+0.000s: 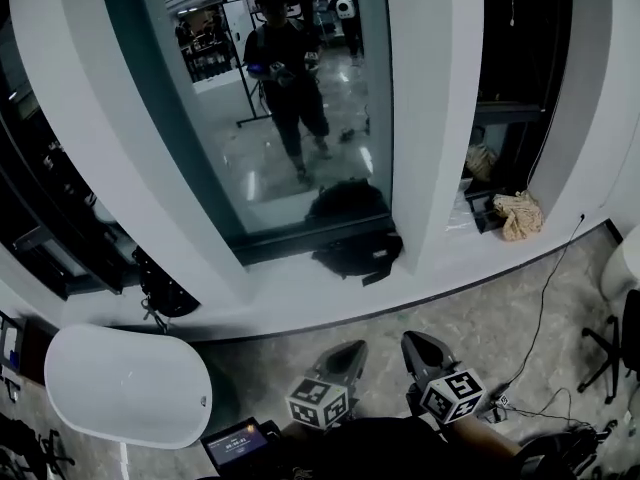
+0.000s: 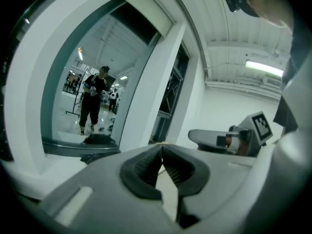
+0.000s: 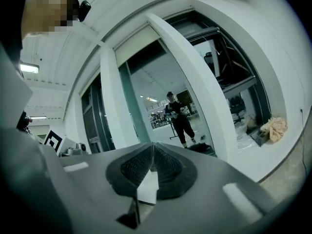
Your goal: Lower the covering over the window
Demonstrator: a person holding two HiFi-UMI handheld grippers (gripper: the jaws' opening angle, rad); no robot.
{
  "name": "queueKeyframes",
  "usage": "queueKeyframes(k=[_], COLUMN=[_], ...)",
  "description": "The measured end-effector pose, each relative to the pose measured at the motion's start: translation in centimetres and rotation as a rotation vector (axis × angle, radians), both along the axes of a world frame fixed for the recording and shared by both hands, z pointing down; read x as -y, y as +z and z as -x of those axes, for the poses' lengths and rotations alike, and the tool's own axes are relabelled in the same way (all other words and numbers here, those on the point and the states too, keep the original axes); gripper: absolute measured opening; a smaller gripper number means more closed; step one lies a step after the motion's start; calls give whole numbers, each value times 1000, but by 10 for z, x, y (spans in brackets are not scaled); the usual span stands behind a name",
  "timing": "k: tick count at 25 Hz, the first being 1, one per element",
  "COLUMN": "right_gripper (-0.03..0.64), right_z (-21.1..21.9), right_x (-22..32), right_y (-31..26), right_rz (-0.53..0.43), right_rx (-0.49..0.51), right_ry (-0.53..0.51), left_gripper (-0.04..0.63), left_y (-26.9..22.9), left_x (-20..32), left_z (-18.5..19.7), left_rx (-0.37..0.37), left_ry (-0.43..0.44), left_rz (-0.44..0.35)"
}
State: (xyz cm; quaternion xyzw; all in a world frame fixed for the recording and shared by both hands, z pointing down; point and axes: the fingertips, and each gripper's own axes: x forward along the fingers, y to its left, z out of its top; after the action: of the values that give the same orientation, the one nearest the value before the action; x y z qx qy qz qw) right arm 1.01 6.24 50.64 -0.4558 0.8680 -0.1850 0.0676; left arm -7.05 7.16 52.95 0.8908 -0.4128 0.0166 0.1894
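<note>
Left hand-held gripper (image 2: pixel 162 150) and right hand-held gripper (image 3: pixel 152 147) are both clenched shut, with nothing in them. The pale covering (image 3: pixel 139 45) sits high at the top of the tall window (image 1: pixel 290 118). A dark bundle (image 1: pixel 355 253) lies on the sill below, beside a white pillar (image 1: pixel 435 118).

The left gripper (image 1: pixel 347 351) and the right gripper (image 1: pixel 418 342) are smooth grey shells, each tapering to a blunt nose. Behind the jaws of each rides a white cube with black square markers: the left cube (image 1: pixel 318 403) and the right cube (image 1: pixel 452 395). Black ribbed pads (image 2: pixel 146 172) line the jaws' inner faces. Further back from the jaws is a dark sleeve (image 1: pixel 400 448).
</note>
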Motion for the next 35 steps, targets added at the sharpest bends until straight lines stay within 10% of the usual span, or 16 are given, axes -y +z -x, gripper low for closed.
queueKeyframes(k=[11, 21, 35], right_gripper=[14, 11, 12], right_z=[52, 21, -55], right_x=[111, 237, 343], right_y=[4, -4, -44], right_rz=[44, 5, -123], right_rx=[33, 74, 54], right_ry=[24, -72, -138], left_gripper=[3, 3, 29], left_y=[24, 21, -96], left_x=[93, 224, 445], left_z=[53, 10, -71], left_rx=[-20, 24, 13], left_ry=[12, -39, -105], left_rz=[75, 77, -273])
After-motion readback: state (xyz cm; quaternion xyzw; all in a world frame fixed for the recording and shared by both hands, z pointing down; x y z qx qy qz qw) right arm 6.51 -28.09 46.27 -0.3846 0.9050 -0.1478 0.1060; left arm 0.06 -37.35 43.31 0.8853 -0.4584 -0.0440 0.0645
